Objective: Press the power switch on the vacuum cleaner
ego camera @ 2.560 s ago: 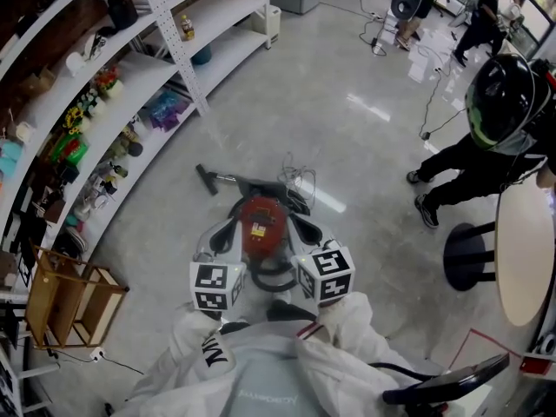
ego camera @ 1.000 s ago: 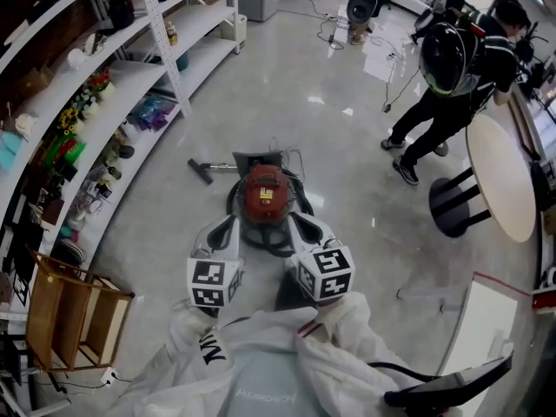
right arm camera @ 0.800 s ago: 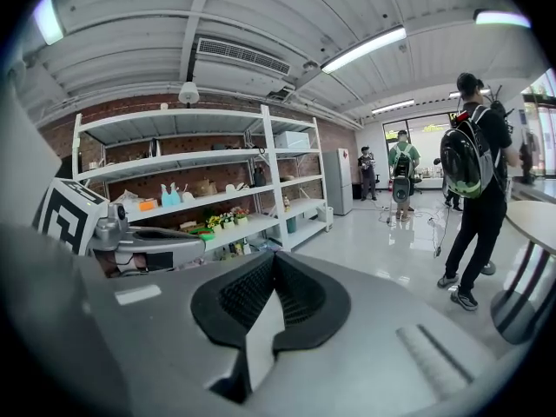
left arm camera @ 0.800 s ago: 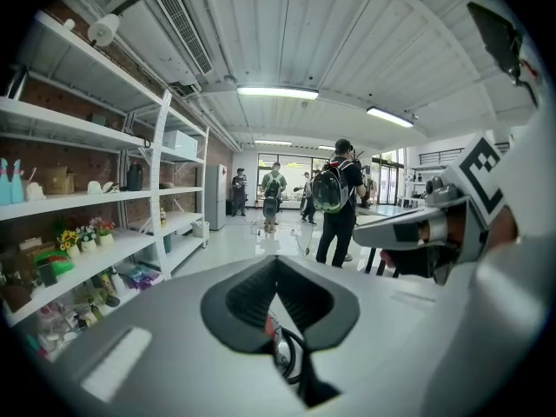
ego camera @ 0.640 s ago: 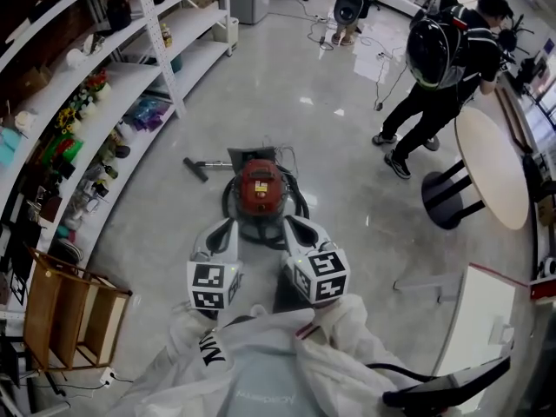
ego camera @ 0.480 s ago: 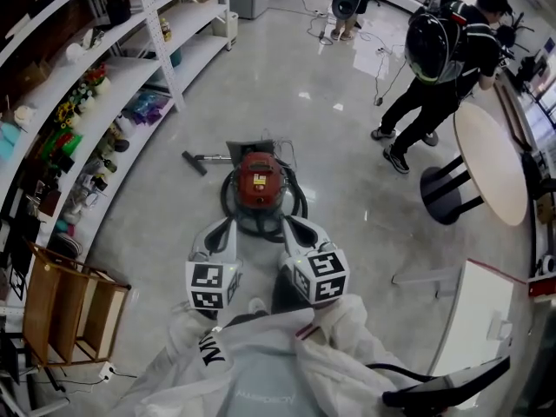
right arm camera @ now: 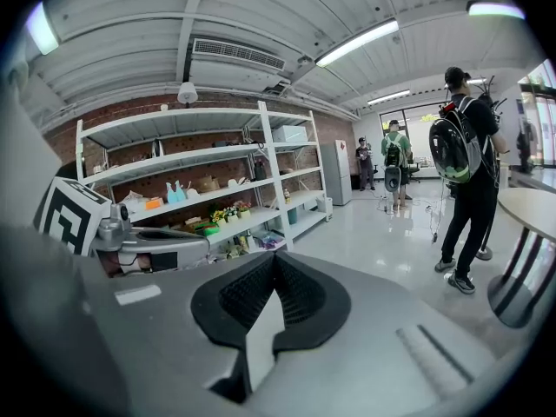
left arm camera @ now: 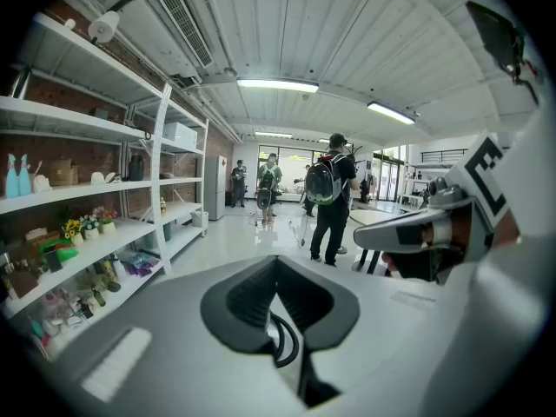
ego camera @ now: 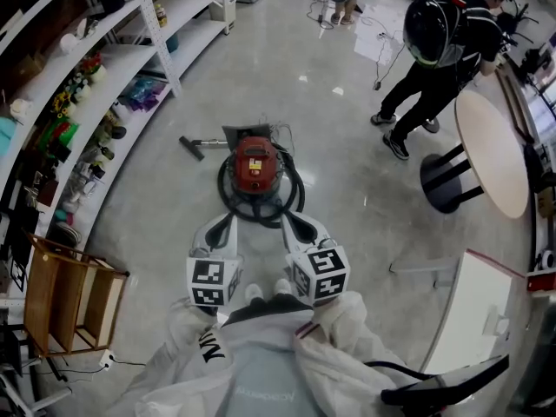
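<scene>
Between the jaws of the left gripper nothing is held: the dark pads meet at their tips, and the slit below them shows only pale floor and a loop of black hose lying far beneath. The right gripper is the same, its jaws closed together on nothing.

From the head view, both grippers are side by side in front of the person, left and right, tips aimed forward. They are near the vacuum cleaner but clear of it, just short of the hose coiled round its red body. The vacuum cleaner stands on the floor directly ahead, with its pipe off to its left.

My judgement is that this pose fits two stages equally: closed jaws coming in towards the power switch, or drawing away with the switch already pushed. Nothing visible settles whether the machine is running, so I would not name a next move.

The power switch itself cannot be picked out. The top of the red body shows a pale label, too small to read as a button. Neither gripper view takes in the vacuum cleaner; both look out level at the shelves.
</scene>
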A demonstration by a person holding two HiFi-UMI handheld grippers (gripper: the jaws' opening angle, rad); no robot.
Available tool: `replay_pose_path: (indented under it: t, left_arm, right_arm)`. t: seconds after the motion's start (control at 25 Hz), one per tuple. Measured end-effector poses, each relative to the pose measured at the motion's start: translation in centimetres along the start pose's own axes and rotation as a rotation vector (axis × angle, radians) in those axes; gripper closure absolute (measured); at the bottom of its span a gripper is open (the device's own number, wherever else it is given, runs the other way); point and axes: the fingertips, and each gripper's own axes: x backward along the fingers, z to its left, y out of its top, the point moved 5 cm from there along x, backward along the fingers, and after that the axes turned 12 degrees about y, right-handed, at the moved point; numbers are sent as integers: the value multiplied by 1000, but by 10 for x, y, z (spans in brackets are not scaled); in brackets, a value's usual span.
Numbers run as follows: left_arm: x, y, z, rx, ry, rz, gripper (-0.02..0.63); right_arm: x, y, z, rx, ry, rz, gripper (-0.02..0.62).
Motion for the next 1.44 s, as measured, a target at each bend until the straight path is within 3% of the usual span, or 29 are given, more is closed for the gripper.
replay_pose_path:
  t: [0.68,1.44]
  left_arm:
    - [-20,14,-30,-10,49,2,606]
    - [-20,8,-22,4,75,14,606]
  right_arm:
    - [13,12,-33,33,48,-5,597]
    - [4,8,-32,23,64,9,597]
